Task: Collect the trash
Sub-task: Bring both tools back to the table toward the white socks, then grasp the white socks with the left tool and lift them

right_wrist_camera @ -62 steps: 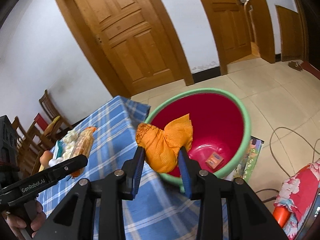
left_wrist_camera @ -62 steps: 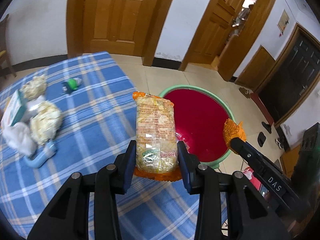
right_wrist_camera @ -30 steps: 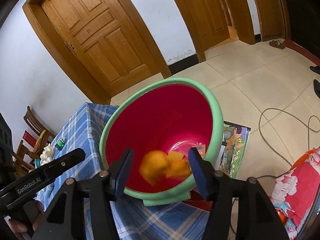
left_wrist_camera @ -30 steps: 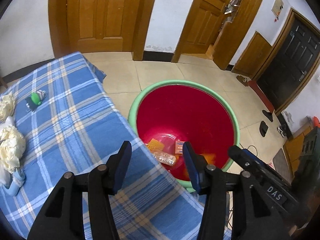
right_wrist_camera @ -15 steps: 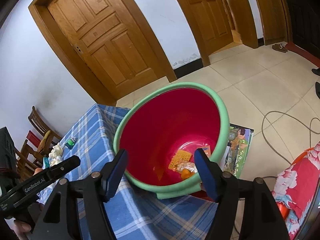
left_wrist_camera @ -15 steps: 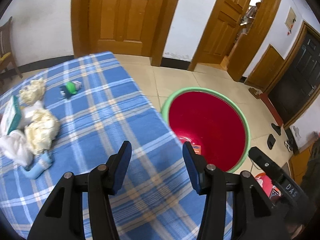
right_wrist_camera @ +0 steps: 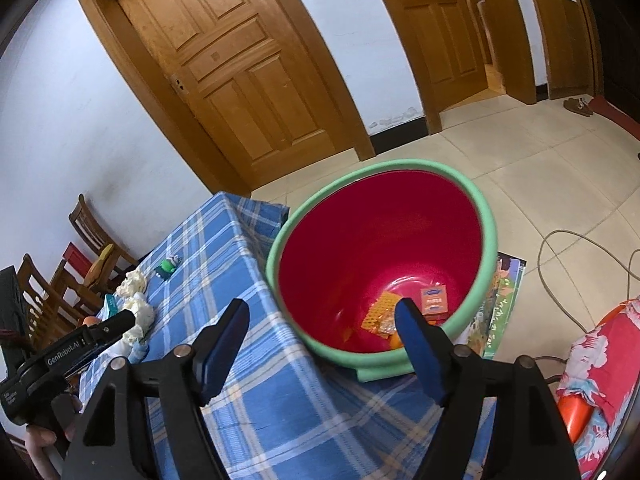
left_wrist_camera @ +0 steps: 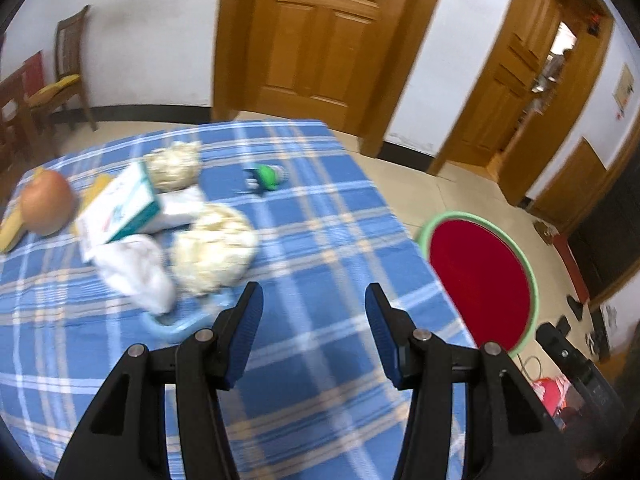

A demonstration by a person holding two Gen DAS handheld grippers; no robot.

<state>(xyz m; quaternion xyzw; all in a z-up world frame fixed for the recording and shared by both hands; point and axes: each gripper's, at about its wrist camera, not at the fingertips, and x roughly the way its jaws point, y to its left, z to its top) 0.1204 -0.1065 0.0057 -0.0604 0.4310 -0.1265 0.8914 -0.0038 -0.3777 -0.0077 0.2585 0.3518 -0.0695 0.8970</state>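
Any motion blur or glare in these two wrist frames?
Left wrist: table clutter, like the crumpled paper and apple, is smeared, while the left gripper stays sharp. Right wrist: crisp, including the red bin. Both fisheye-warped; no glare.

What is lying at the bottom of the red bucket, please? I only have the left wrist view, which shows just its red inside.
Observer: In the right wrist view, a crumpled orange plastic wrapper lies on the floor of the red bucket with the green rim.
Operator: Thank you. Is anything else in there?
Observer: Yes, a small orange cardboard carton lies beside the wrapper.
Operator: Are the right jaws holding anything?
Observer: No, the right gripper is open and empty, with its jaws above the bucket's near rim.
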